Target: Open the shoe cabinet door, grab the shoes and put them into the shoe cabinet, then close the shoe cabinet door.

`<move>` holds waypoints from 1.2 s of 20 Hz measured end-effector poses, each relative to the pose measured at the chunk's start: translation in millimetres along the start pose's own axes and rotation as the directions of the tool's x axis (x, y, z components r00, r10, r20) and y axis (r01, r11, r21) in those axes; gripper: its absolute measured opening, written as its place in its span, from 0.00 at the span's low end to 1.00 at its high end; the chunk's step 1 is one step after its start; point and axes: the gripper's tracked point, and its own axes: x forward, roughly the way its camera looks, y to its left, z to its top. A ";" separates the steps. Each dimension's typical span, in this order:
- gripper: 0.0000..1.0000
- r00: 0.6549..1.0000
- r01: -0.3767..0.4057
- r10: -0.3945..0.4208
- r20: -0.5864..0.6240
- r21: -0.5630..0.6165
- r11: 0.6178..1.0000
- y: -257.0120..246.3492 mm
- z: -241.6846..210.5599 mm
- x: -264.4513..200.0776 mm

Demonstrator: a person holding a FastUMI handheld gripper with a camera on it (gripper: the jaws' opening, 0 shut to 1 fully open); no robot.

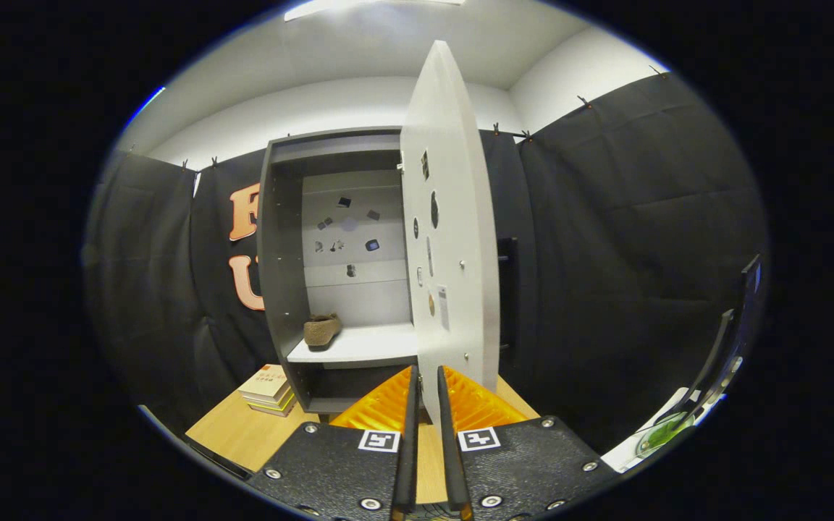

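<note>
Tool (426, 394) fingers nearly together, pinching the bottom edge of the flat pale cabinet door (453, 239), which stands open edge-on. Boxy grey shoe cabinet (283, 239) sits on the wood-grain desk (243, 434). Brown textured shoe (321, 329) lies on its white shelf (359, 346). Stacked books (268, 389) beside the cabinet.

place: recording booth | signs: black cloth walls (605, 239) clipped up, lone shoe cabinet (283, 268) on wooden table (243, 430)

the shoe (321, 330) lies on the shelf (359, 347) in the cabinet (279, 239); the open door (453, 239) stands at its right, its edge between the gripper (424, 394) fingers; books (268, 389) lie left below on the table (236, 434).
</note>
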 end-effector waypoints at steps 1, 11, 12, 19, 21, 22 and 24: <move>0.18 1.000 -0.015 0.015 -0.010 0.004 1.000 6.6 -6.8 1.1; 0.55 0.979 -0.118 0.112 -0.169 -0.026 0.993 75.8 -88.5 56.1; 0.57 0.975 -0.133 0.127 -0.180 -0.022 0.991 83.2 -96.9 62.7; 0.70 0.957 -0.101 0.115 -0.267 0.063 0.993 110.2 -175.2 106.7; 0.71 0.951 -0.082 0.105 -0.290 0.091 0.992 114.7 -195.3 113.3; 0.72 0.954 -0.079 0.106 -0.281 0.103 0.991 116.6 -201.6 116.3; 0.72 0.958 -0.084 0.107 -0.267 0.097 0.992 122.2 -216.9 124.8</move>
